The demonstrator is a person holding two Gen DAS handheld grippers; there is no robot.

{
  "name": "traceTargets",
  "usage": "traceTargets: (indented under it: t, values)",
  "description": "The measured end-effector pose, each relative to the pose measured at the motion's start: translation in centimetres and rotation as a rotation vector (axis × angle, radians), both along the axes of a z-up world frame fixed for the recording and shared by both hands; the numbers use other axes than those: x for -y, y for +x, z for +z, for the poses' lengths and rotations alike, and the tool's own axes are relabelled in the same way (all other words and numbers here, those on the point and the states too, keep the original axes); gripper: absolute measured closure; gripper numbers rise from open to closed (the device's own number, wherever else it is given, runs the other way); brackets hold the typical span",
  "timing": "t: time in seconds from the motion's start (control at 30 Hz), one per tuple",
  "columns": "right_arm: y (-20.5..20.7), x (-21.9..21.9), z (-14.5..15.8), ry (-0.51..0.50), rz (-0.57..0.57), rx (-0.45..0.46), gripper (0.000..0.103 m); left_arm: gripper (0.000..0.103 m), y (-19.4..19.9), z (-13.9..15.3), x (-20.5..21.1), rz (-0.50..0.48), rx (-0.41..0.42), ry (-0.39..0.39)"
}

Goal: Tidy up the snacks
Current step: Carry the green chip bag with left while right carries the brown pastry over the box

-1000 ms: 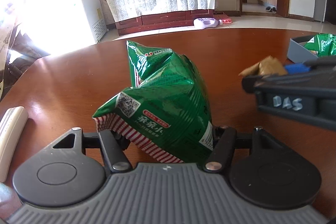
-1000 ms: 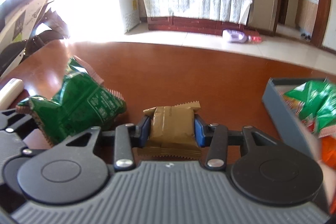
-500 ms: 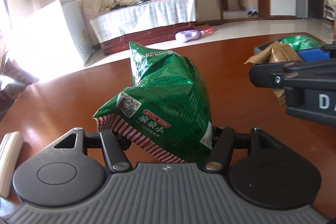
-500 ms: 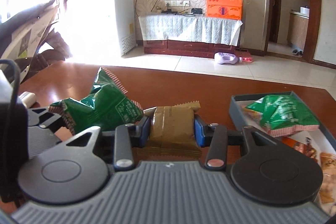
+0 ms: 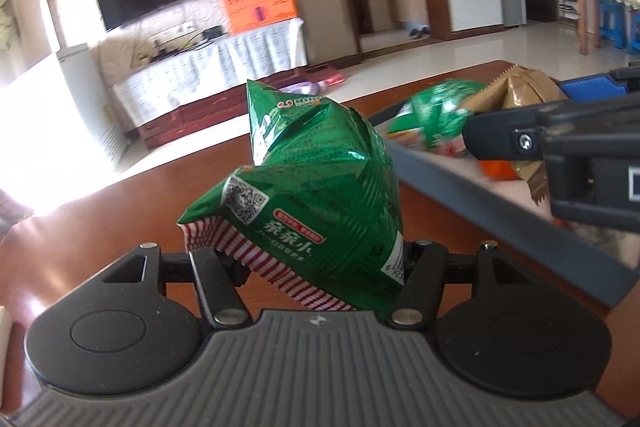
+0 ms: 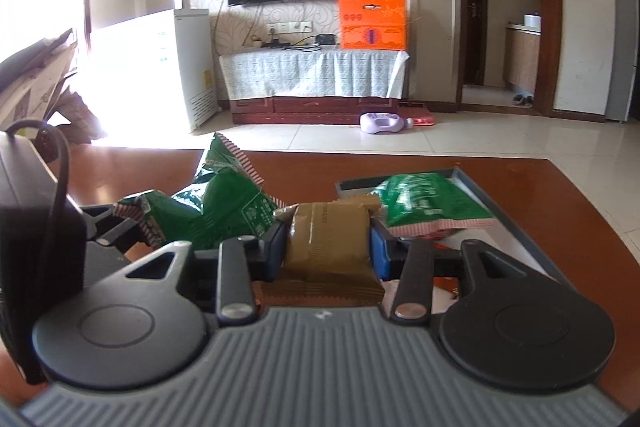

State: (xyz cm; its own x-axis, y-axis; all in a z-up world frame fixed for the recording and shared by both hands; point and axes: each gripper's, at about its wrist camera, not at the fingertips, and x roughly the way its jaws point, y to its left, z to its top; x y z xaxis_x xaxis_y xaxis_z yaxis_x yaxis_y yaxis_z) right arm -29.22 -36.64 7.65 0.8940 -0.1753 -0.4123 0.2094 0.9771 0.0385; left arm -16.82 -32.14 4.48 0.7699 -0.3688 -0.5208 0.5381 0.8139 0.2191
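Green packet: the crinkled green foil snack bag with a red-and-white striped hem (image 5: 316, 195) sits pinched between the black fingers of the left gripper (image 5: 320, 267), held up clear of the brown wooden table (image 5: 100, 227).
Brown packet: the flat brown paper-look snack packet (image 6: 328, 239) is clamped between the blue pads (image 6: 378, 247) of the right gripper (image 6: 328, 247).
Change: a second ago the grey rectangular tray (image 5: 500, 215) was a small shape at the far right edge; now its near wall runs just beside the green bag, and in the right wrist view it lies directly ahead. Both tongs have travelled towards it with their loads unchanged.
Meaning: I judge the carry nearly done, with release into the tray next.
Tray contents: another green foil bag (image 6: 432, 203) already lies inside, with orange wrappers barely visible below.
Relative position: the brown packet hangs over the tray's near part; the green bag is not yet over it.
Risk: the two grippers are close and could collide.
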Motion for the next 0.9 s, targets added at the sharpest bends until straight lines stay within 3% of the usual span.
traceTargets:
  t: [0.47,0.9]
  values:
    - [-4.8,5.6,0.1,0.004,-0.129,0.041,0.057,0.036,-6.2,0.7,8.7,-0.127,0.002,-0.035]
    - [-5.9,7.6,-0.3,0.008,-0.172,0.054,0.057,0.036,-7.4,1.0,10.8,-0.145,-0.032,-0.07]
